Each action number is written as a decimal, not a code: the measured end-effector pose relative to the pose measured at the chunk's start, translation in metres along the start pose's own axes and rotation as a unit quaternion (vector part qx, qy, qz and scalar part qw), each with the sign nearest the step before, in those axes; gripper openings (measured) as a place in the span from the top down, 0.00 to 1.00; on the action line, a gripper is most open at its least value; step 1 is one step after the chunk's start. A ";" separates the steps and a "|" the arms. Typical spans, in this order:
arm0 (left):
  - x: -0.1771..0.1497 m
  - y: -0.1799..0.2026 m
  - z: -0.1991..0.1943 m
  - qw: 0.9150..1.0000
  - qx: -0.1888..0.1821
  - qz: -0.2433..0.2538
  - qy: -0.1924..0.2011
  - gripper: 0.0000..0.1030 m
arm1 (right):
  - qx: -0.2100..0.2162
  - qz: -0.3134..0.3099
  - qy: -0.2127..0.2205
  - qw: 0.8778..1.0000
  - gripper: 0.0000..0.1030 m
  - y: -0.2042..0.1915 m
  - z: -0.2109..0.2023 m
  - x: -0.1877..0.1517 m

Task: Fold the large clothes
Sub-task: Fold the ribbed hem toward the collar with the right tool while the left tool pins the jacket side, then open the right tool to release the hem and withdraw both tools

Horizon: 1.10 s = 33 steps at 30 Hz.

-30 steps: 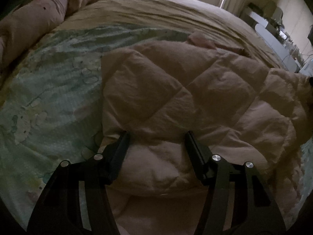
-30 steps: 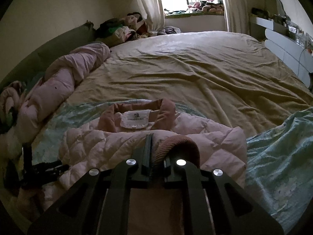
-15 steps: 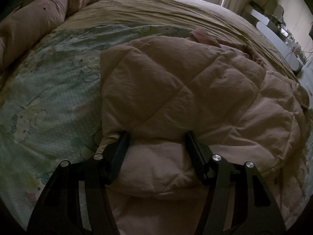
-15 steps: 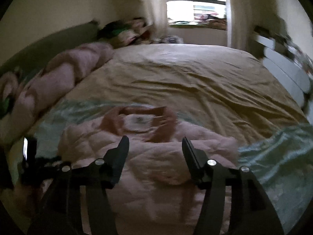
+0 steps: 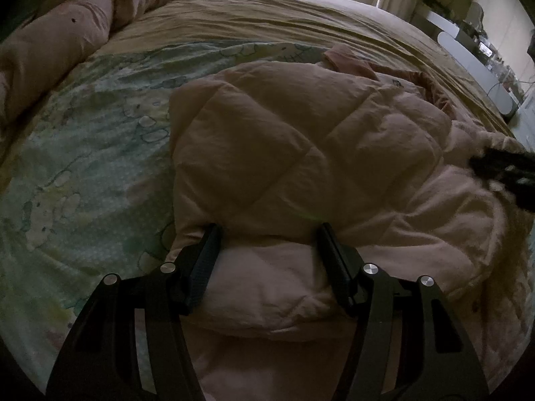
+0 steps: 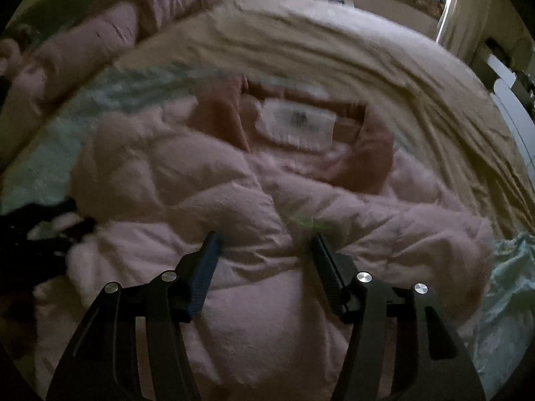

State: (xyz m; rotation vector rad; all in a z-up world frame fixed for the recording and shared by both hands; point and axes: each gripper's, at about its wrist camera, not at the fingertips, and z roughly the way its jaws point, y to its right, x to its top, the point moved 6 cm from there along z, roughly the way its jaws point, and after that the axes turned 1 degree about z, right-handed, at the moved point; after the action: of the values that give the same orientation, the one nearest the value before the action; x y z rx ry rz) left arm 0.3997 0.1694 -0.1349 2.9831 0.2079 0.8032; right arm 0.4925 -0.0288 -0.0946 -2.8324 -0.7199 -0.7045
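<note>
— Where's the pink quilted jacket [image 5: 301, 153]?
— On the bed [image 5: 267, 13], atop its green printed sheet [image 5: 83, 167].
— The left hand-held gripper [image 5: 267, 260]?
— Clamped on the jacket's near fold (puffy).
— The right hand-held gripper [image 6: 264, 264]?
— Opening above the jacket, gripping nothing

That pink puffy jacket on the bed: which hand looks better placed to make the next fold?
Probably left: the left gripper already straddles the pink jacket's hem. The right gripper is opening, gripping nothing.
</note>
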 end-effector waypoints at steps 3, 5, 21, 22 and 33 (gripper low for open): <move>0.001 0.002 0.001 1.000 0.004 0.003 -0.001 0.49 | -0.003 0.014 -0.013 1.000 0.41 0.000 0.024 -0.008; 0.001 0.003 0.001 1.000 0.004 0.003 0.000 0.49 | -0.005 0.020 -0.012 1.000 0.40 0.000 0.030 -0.010; 0.004 0.056 -0.061 0.996 -0.076 0.024 0.045 0.38 | 0.037 0.012 0.053 0.998 0.41 -0.010 -0.063 -0.057; 0.002 0.062 -0.056 0.996 -0.083 0.025 0.036 0.38 | 0.032 0.013 0.047 0.998 0.39 -0.008 -0.061 -0.063; -0.011 0.066 -0.017 0.997 -0.076 0.014 0.004 0.31 | 0.051 0.072 0.019 0.996 0.34 0.006 -0.016 -0.080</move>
State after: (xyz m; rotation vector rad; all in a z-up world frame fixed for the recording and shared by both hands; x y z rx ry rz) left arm 0.3891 0.1021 -0.1204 2.8474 0.1008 0.7956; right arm 0.4272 -0.0715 -0.1180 -2.7368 -0.5226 -0.6771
